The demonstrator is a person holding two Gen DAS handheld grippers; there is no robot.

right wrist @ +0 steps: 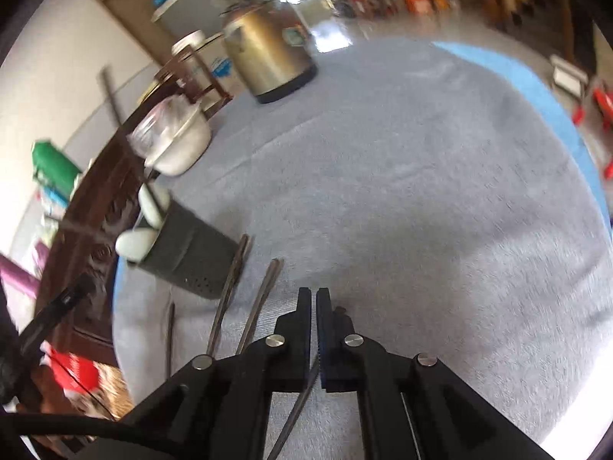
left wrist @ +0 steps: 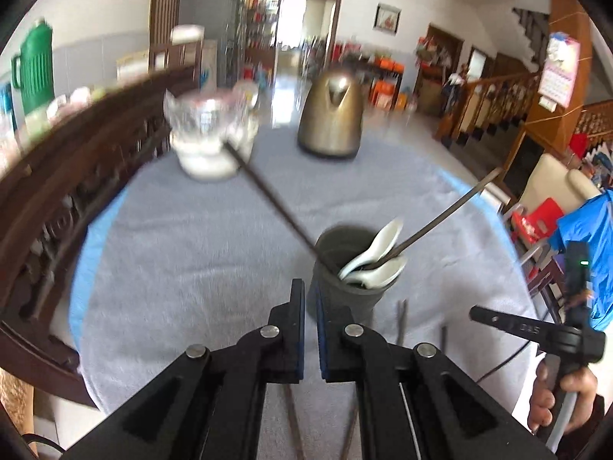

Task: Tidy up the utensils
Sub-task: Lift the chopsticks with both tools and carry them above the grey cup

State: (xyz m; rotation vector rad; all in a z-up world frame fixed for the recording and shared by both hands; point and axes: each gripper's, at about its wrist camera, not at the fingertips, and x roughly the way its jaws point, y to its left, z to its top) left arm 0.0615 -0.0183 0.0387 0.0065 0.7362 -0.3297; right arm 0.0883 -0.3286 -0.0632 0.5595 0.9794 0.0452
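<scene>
Two chopsticks (left wrist: pixel 440 218) already lean in the grey utensil holder (left wrist: pixel 345 291) with white spoons (left wrist: pixel 383 264); more chopsticks (right wrist: pixel 233 287) lie beside it. Left gripper (left wrist: pixel 311 299) is pressed together, empty. Right gripper (right wrist: pixel 313 306) pinches one chopstick (right wrist: pixel 299 410), which may pivot and slip.
</scene>
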